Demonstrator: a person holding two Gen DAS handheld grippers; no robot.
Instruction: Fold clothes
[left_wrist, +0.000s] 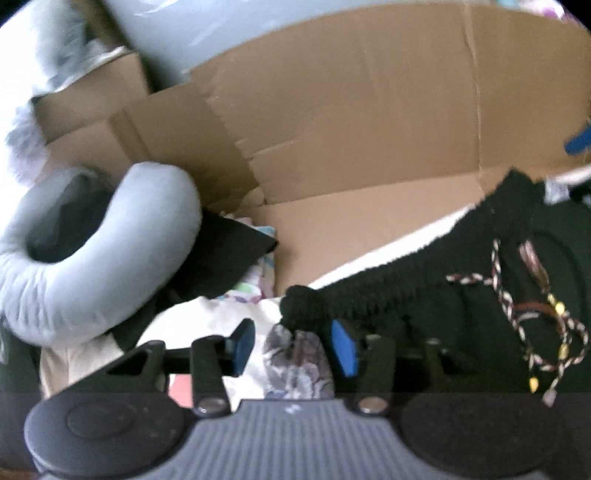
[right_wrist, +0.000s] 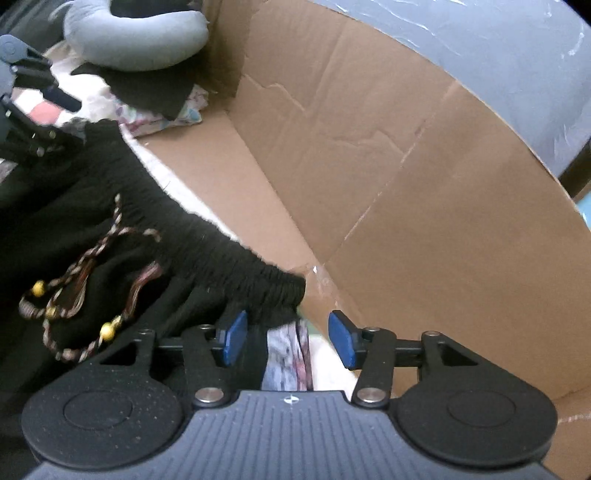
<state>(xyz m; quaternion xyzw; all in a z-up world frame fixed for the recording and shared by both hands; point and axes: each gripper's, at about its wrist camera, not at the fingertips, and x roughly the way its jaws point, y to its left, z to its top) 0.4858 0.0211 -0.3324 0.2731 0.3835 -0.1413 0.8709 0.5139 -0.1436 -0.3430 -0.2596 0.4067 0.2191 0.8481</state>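
Observation:
A black garment with a gathered elastic waistband and a braided, yellow-beaded drawstring lies spread across a white sheet. In the left wrist view my left gripper is open, and the waistband's left end sits just beyond its blue pads without being pinched. In the right wrist view my right gripper is open too. The waistband's right end lies just ahead of the gap. A grey patterned cloth shows under both gaps.
A tall cardboard wall runs behind and to the right of the garment. A grey U-shaped neck pillow rests on a black cloth and floral fabric at the left. A pale blue-grey surface rises behind the cardboard.

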